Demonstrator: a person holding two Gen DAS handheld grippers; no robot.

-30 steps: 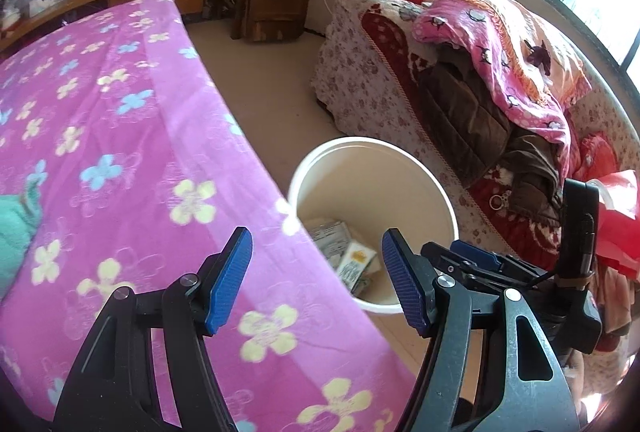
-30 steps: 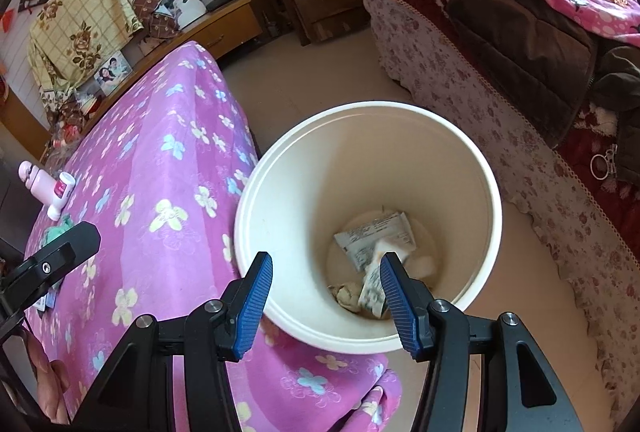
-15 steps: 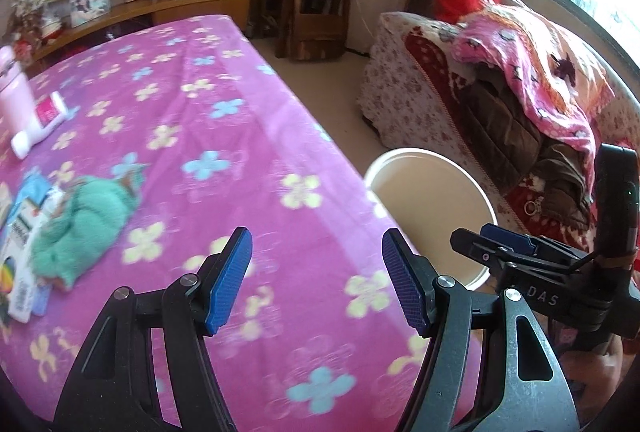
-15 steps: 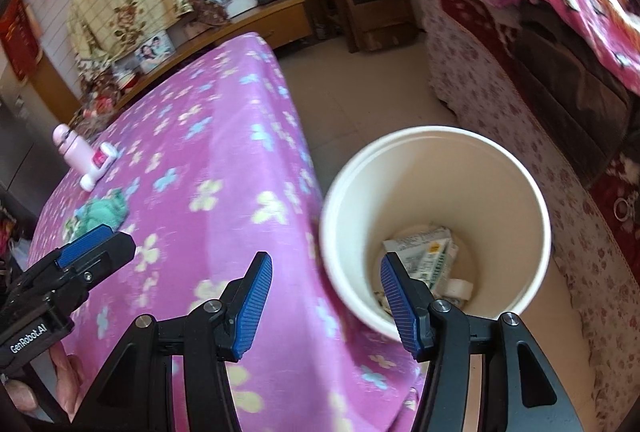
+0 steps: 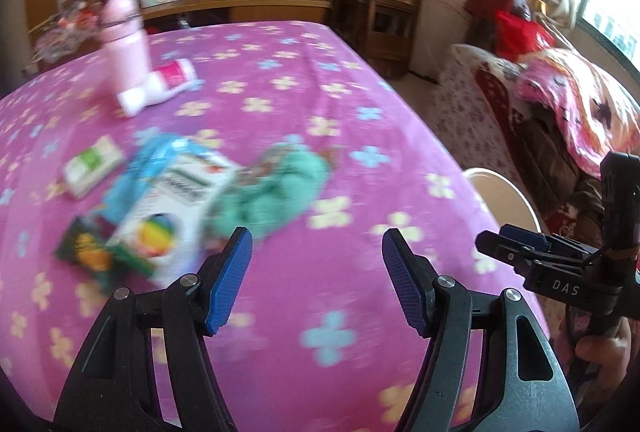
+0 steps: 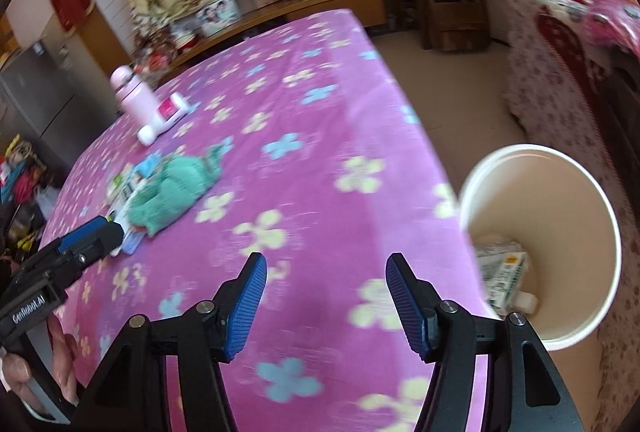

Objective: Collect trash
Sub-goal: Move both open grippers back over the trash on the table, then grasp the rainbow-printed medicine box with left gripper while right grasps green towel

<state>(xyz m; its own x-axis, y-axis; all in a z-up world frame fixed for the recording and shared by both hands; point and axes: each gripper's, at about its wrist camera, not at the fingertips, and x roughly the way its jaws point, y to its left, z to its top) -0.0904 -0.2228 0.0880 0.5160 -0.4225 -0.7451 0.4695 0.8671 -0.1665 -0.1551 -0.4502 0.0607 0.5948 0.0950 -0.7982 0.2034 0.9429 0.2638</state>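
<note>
Magenta cloth with pale flower prints covers the tabletop point(image 5: 304, 104), and both pairs of tongs hang above it with their blue pads spread wide and nothing between them. From the left wrist view, the left tongs point(image 5: 316, 284) point across the cloth; the litter lies at about 10 o'clock from them, blurred by motion: a white printed packet point(image 5: 168, 216) with a blue wrapper point(image 5: 160, 156) behind it, a dark green wrapper point(image 5: 92, 252) at its lower left corner, and a small green-and-white pack point(image 5: 92, 168) a little apart at 9 o'clock. A crumpled teal cloth point(image 5: 276, 192) lies against the right side of the packet. Farther off, at 11 o'clock, a pink bottle point(image 5: 124, 40) stands upright with a white and pink tube point(image 5: 160, 88) lying beside its base. The right tongs point(image 5: 520, 252) enter at 3 o'clock, over the table's edge.

From the right wrist view, the right tongs point(image 6: 322, 300) hang over the near part of the cloth. A white bucket point(image 6: 592, 216) stands on the floor at 3 o'clock, close against the hanging edge of the cloth, and holds printed packets point(image 6: 504, 268) at its bottom. The left tongs point(image 6: 80, 236) show at 9 o'clock, their tip close to the teal cloth and the litter beside it
</note>
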